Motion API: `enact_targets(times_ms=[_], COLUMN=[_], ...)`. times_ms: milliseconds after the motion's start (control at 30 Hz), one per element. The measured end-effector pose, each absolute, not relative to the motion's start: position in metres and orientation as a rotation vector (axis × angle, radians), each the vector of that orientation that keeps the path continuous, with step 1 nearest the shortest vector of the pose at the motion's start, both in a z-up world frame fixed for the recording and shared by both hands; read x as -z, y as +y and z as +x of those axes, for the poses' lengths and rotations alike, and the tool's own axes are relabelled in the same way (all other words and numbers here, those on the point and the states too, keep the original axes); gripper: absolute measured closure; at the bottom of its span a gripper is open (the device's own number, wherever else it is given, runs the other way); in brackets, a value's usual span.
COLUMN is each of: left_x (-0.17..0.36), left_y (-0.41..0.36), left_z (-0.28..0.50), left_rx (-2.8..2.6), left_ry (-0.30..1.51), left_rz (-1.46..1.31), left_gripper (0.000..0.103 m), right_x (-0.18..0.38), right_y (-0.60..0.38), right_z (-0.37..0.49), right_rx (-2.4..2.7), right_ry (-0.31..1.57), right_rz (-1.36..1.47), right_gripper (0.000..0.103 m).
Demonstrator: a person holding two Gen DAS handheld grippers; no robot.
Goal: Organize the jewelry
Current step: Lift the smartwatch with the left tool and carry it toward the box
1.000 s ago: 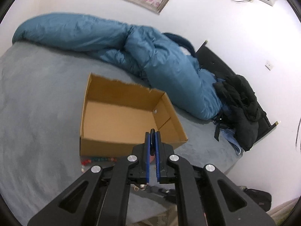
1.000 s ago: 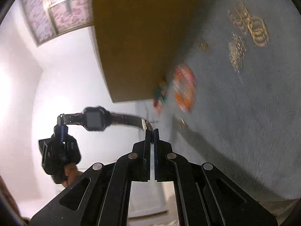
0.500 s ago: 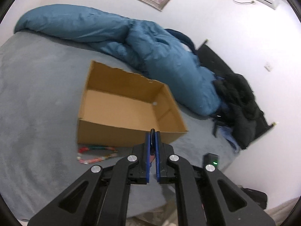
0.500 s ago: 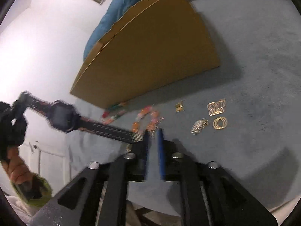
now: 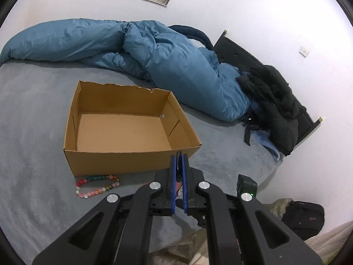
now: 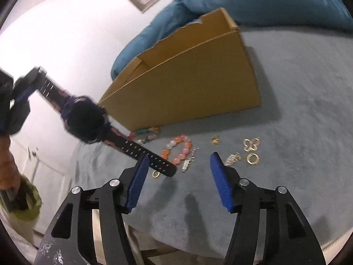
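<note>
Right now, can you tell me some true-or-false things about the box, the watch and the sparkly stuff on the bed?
1. The cardboard box has nothing inside it. True.
2. The watch lies flat on the bed. False: it hangs in the air, its far strap end clamped in the left gripper.
3. The right gripper is squeezing the watch strap. False: its jaws are opening, and the strap's free end lies loose between them.
4. A colourful bead bracelet lies on the bed just in front of the box. True.
5. The gold earrings are inside the box. False: they lie on the grey bedcover.
</note>
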State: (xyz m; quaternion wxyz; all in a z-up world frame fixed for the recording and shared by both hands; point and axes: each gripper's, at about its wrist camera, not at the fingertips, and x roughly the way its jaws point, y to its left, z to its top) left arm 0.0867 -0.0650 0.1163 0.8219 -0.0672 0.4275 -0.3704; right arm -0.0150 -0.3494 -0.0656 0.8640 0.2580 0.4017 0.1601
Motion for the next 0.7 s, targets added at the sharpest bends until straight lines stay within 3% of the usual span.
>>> enact_targets(times_ms=[367, 700], left_x=[-0.083, -0.013], left_y=[-0.018, 0.053], left_z=[0.096, 0.104], left_rx=[0.666, 0.483], left_ry=[0.953, 1.051], left_rz=[-0.213, -0.315], left_gripper=[0.099, 0.099], right_x=[0.074, 0.085], right_y=[-0.305, -0.305], right_z=[0.001, 0.013], right_rx=[-0.416, -0.382], right_ry=[0.904, 1.009], right_rz=[0.361, 0.571], right_gripper=[0.050, 0.063])
